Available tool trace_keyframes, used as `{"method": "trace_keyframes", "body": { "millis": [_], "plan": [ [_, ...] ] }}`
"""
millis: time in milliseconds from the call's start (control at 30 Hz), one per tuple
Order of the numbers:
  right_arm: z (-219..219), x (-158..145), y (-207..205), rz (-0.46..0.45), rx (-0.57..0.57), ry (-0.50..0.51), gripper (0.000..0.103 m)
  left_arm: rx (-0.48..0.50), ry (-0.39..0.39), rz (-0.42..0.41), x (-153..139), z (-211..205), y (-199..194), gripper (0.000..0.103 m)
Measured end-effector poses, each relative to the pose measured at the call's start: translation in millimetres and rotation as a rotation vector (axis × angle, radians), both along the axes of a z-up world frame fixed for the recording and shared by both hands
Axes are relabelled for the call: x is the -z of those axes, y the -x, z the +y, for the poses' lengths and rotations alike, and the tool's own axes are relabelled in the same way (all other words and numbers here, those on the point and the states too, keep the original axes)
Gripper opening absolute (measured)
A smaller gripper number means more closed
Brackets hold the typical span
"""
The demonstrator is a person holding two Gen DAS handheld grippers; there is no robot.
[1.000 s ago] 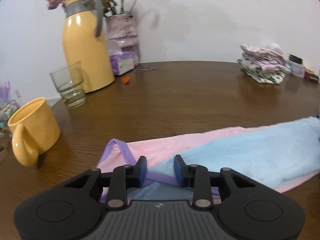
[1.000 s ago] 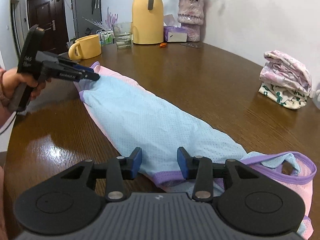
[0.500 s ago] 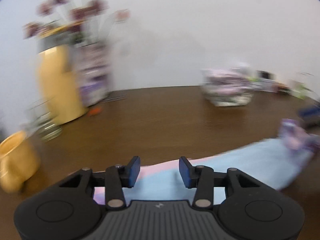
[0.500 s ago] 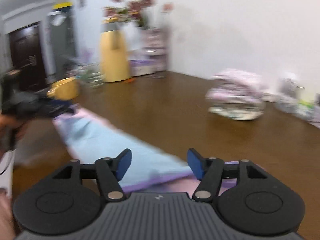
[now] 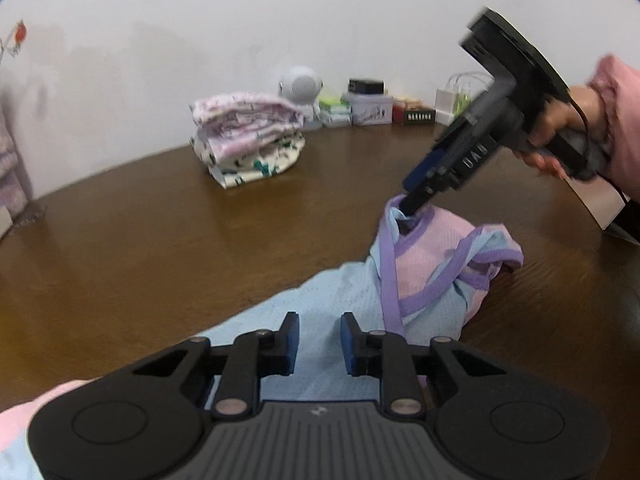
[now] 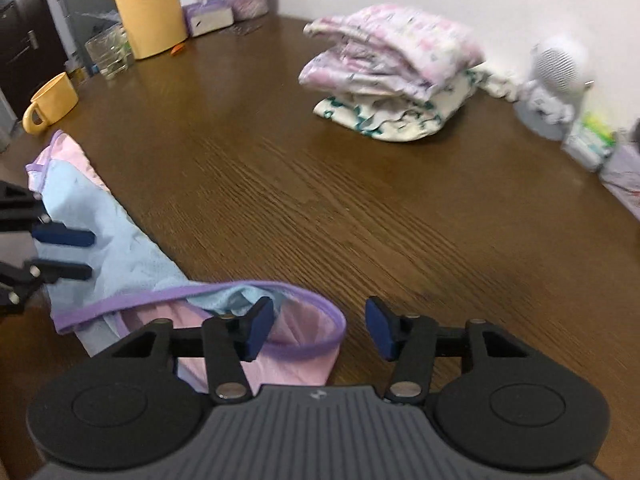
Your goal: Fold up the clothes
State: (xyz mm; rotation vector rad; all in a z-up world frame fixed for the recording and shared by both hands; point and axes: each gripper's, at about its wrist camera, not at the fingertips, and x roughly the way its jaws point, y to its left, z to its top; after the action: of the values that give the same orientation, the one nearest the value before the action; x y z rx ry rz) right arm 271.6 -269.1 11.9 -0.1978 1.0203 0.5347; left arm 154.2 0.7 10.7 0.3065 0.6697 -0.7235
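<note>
right gripper (image 6: 319,326): jaws apart, one finger inside garment (image 5: 344,312) strap end, now bunched upward | left gripper (image 5: 318,340): apart, hovering mid-garment | likely folding lengthwise

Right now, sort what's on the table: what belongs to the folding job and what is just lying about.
For the job: pink and blue garment, folded clothes pile, left gripper, right gripper.

Lying about: yellow mug, glass, yellow jug, tissue box, small white speaker.
</note>
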Motion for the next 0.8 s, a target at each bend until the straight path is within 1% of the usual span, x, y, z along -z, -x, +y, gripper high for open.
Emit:
{"method": "trace_keyframes", "body": {
  "millis": [33, 100, 133, 167, 233, 267, 333, 400, 500, 533, 633, 800],
  "plan": [
    [1, 2, -6, 0.019, -0.009, 0.001, 0.049, 0.002, -0.005, 0.011, 3, -2, -2, 0.017],
    [3, 7, -16, 0.057, -0.029, 0.003, 0.043, 0.004, -0.008, 0.026, 6, -3, -4, 0.011],
    [4, 8, -19, 0.071, -0.044, 0.001, 0.033, 0.006, -0.008, 0.031, 7, -3, -5, 0.011],
    [7, 8, -20, 0.076, -0.061, 0.0, 0.021, 0.007, -0.007, 0.036, 8, -3, -6, 0.011],
    [12, 7, -18, 0.076, -0.096, 0.007, 0.007, 0.01, -0.006, 0.045, 9, -2, -7, 0.011],
    [16, 6, -15, 0.064, -0.11, 0.022, 0.003, 0.011, -0.005, 0.05, 10, -2, -8, 0.011],
    [23, 2, -3, 0.015, -0.113, 0.066, 0.002, 0.011, -0.003, 0.053, 11, -2, -8, 0.011],
    [28, -9, 18, -0.093, -0.112, 0.117, 0.002, 0.006, 0.0, 0.052, 11, -2, -8, 0.011],
    [32, -29, 66, -0.332, -0.111, 0.213, 0.002, -0.003, 0.001, 0.047, 11, -2, -6, 0.011],
    [33, -32, 83, -0.388, -0.119, 0.228, 0.002, -0.007, 0.001, 0.045, 11, -2, -6, 0.011],
    [30, -26, 133, -0.455, -0.131, 0.258, 0.002, -0.018, 0.001, 0.038, 11, -3, -4, 0.011],
    [26, 7, 175, -0.412, -0.131, 0.28, 0.002, -0.032, 0.002, 0.03, 12, -4, -4, 0.011]
  ]
}}
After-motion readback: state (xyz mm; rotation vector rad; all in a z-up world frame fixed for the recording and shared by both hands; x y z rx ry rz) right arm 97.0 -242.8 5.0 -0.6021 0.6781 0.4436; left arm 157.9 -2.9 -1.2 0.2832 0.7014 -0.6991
